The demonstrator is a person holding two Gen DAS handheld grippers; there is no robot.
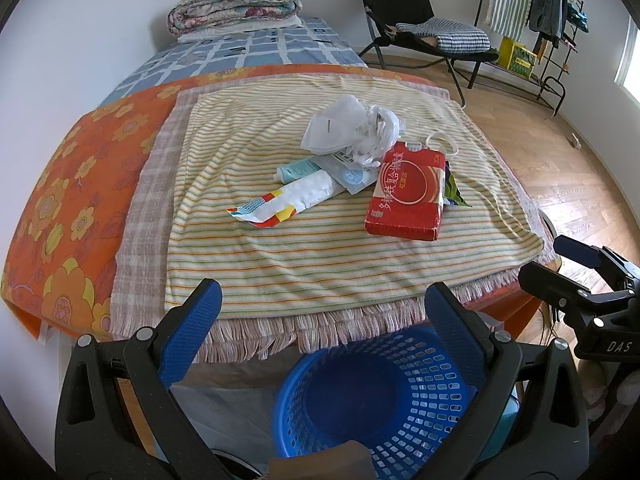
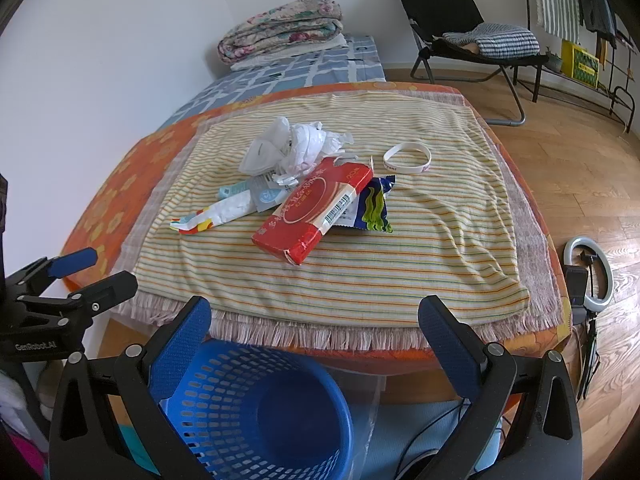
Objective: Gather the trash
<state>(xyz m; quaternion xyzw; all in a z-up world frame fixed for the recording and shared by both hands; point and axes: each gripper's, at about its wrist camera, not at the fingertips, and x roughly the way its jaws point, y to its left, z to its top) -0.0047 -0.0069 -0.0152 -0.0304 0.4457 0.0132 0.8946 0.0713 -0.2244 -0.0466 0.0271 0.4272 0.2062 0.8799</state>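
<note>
A heap of trash lies on the striped cloth [image 1: 320, 256] [image 2: 400, 272] over a table. It holds a red carton [image 1: 408, 196] [image 2: 316, 208], crumpled white plastic with a face mask [image 1: 352, 124] [image 2: 292, 144], a white wrapper with coloured squares [image 1: 280, 204] [image 2: 212, 216], a pale blue tube [image 1: 296, 170] [image 2: 236, 190] and a blue-green snack packet [image 2: 374, 208] [image 1: 454, 192]. A white wristband [image 2: 406, 158] [image 1: 442, 144] lies apart. A blue mesh basket [image 1: 372, 396] [image 2: 256, 412] stands below the near table edge. My left gripper [image 1: 324, 316] and right gripper [image 2: 316, 328] hang open above it, both empty.
A bed with a folded quilt [image 1: 236, 4] [image 2: 280, 28] runs along the back wall. A black folding chair [image 1: 416, 20] [image 2: 464, 28] and a clothes rack [image 1: 532, 20] stand at the far right on wooden floor. A ring light [image 2: 588, 276] stands right of the table.
</note>
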